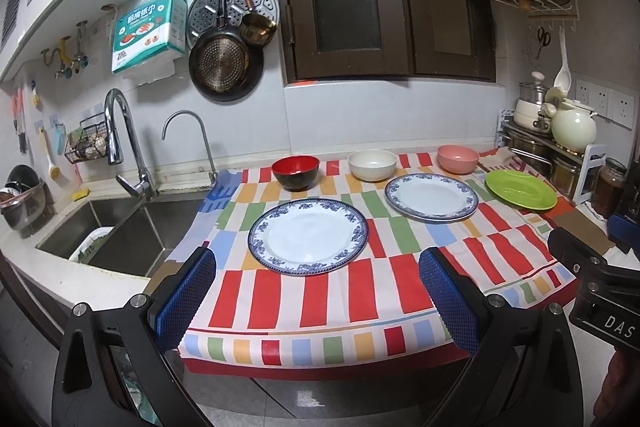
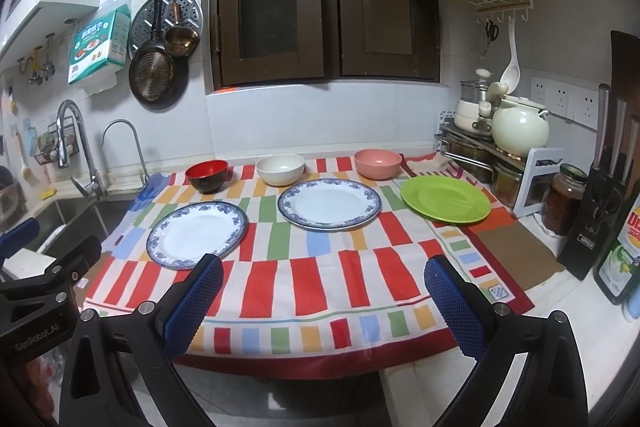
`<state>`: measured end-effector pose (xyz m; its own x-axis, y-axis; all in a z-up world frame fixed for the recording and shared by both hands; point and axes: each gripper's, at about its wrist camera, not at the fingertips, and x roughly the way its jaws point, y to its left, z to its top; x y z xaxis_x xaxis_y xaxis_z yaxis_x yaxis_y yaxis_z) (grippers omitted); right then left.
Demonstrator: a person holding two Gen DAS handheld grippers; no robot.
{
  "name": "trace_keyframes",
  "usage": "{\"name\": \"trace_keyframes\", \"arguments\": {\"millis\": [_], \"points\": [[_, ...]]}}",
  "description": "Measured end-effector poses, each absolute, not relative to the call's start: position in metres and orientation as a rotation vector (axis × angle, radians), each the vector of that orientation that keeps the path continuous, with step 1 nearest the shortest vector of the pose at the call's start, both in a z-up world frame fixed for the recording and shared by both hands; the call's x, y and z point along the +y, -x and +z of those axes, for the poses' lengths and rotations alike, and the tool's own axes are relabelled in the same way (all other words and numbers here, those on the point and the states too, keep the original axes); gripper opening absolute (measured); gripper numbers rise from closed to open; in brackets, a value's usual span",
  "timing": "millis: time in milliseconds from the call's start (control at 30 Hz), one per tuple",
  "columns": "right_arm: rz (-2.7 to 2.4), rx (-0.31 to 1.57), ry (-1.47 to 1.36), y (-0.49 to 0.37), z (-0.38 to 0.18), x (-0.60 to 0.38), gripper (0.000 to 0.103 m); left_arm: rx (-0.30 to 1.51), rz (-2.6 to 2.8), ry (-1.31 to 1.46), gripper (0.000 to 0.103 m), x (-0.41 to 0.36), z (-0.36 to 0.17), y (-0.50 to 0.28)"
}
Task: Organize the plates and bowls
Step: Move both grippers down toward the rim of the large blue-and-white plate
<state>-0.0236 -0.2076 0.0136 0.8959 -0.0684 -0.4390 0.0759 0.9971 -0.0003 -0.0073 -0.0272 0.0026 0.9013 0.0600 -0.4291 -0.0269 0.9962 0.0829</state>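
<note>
On the striped cloth (image 1: 360, 291) lie two blue-rimmed white plates, a near one (image 1: 307, 235) (image 2: 197, 234) and a farther one (image 1: 431, 196) (image 2: 329, 203), with a green plate (image 1: 520, 189) (image 2: 445, 199) to the right. Behind them stand a red-and-black bowl (image 1: 295, 172) (image 2: 207, 175), a white bowl (image 1: 372, 165) (image 2: 281, 169) and a pink bowl (image 1: 457, 158) (image 2: 377, 163). My left gripper (image 1: 316, 279) is open, hovering in front of the near plate and holding nothing. My right gripper (image 2: 324, 285) is open over the cloth's front edge, empty too.
A steel sink (image 1: 120, 235) with a tall faucet (image 1: 124, 143) lies left of the cloth. On the right stand a pot rack with a pale teapot (image 2: 519, 131), a jar (image 2: 563, 199), a knife block (image 2: 600, 219) and a soap bottle (image 2: 620, 251). Pans (image 1: 224, 67) hang on the wall.
</note>
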Motion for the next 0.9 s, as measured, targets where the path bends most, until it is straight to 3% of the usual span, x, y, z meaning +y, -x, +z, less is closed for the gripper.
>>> {"name": "trace_keyframes", "arguments": {"millis": [367,900], "points": [[-0.013,0.502,-0.031,-0.003,0.004,-0.201,0.102,0.503,0.079,-0.064,0.103,-0.007,-0.007,-0.023],[-0.001,0.534,-0.019,-0.124,-0.008,-0.130,0.102,0.529,0.066,-0.107,0.103,0.071,-0.018,-0.151]]}}
